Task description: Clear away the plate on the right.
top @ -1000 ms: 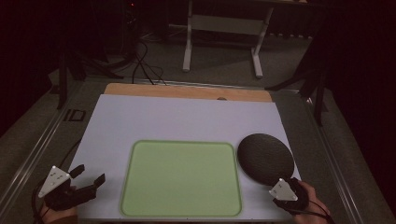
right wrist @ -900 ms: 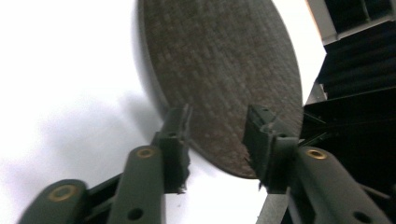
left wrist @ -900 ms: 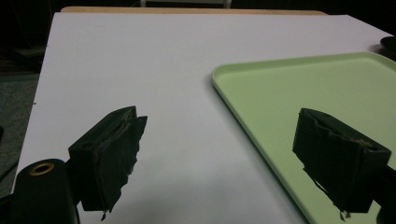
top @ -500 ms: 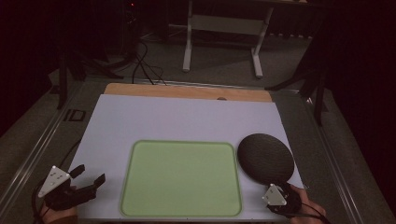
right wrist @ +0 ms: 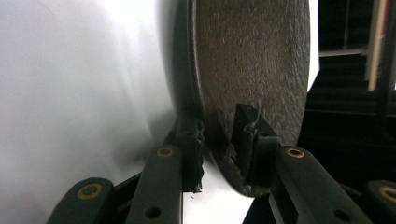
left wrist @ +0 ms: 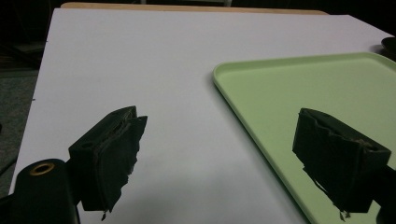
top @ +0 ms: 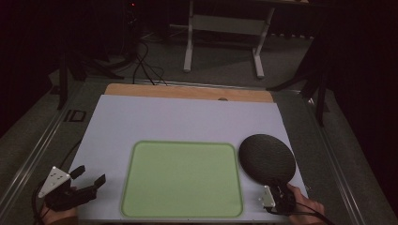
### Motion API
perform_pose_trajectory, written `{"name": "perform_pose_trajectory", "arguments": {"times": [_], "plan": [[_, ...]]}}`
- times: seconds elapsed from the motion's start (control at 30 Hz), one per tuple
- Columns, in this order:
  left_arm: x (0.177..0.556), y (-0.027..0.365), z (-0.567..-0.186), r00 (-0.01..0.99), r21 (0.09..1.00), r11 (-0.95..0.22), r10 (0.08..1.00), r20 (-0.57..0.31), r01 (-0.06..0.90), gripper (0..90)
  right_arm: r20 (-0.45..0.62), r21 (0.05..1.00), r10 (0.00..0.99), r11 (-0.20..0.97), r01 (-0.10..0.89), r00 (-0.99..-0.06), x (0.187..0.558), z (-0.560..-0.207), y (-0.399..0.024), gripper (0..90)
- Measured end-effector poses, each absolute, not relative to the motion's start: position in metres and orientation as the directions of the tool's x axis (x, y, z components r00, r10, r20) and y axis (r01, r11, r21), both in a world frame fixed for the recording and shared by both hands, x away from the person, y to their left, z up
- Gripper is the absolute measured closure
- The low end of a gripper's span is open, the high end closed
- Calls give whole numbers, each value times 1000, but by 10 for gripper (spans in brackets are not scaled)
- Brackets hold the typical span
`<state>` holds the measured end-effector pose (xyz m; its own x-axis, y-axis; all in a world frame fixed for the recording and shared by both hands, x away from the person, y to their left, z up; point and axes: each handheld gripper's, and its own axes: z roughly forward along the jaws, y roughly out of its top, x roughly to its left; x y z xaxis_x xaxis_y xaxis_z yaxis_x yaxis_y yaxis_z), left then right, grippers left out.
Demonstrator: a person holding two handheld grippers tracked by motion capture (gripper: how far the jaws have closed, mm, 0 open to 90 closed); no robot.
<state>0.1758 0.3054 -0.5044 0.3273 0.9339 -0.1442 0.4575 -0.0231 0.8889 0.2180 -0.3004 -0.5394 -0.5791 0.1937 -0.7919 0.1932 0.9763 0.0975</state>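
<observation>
A dark round plate [top: 266,157] [right wrist: 252,56] lies on the white table top [top: 178,117], just right of an empty pale green tray [top: 183,143] [left wrist: 243,93]. My right gripper [top: 278,186] [right wrist: 219,140] is at the plate's near edge, rolled on its side. Its jaws have just been closing with the plate's rim between them. One pad sits under the rim and the other on the plate's top face, so they pinch the rim. My left gripper [top: 90,174] [left wrist: 226,140] rests open at the table's near left corner, pointing toward the tray, with nothing between its fingers.
A wooden strip [top: 187,92] runs along the table's far edge. Beyond it, a white stand's legs [top: 190,47] and cables [top: 141,65] are on the dark floor. Metal rails [top: 42,140] border the table on both sides. The plate's right side reaches the white top's edge.
My right gripper has dropped, rolled over and come down onto the plate's near rim with its jaws narrowing. The left gripper, the tray and the plate have stayed put.
</observation>
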Motion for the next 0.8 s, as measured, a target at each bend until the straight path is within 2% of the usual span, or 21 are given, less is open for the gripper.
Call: {"name": "perform_pose_trajectory", "arguments": {"times": [0.07, 0.43, 0.67, 0.8], "plan": [[176, 306, -504, 324, 888, -19, 934, -148, 459, 150, -804, 65, 162, 980, 187, -572, 220, -543, -300, 730], [177, 305, -505, 327, 886, -21, 933, -149, 463, 150, -830, 11, 76, 993, 120, -553, 222, -548, -298, 734], [176, 306, -505, 322, 887, -9, 933, -158, 462, 150, -854, -69, -21, 995, 73, -520, 221, -552, -293, 809], [176, 306, -505, 324, 886, -11, 933, -157, 463, 150, -865, -52, -5, 995, 81, -502, 223, -542, -289, 853]]}}
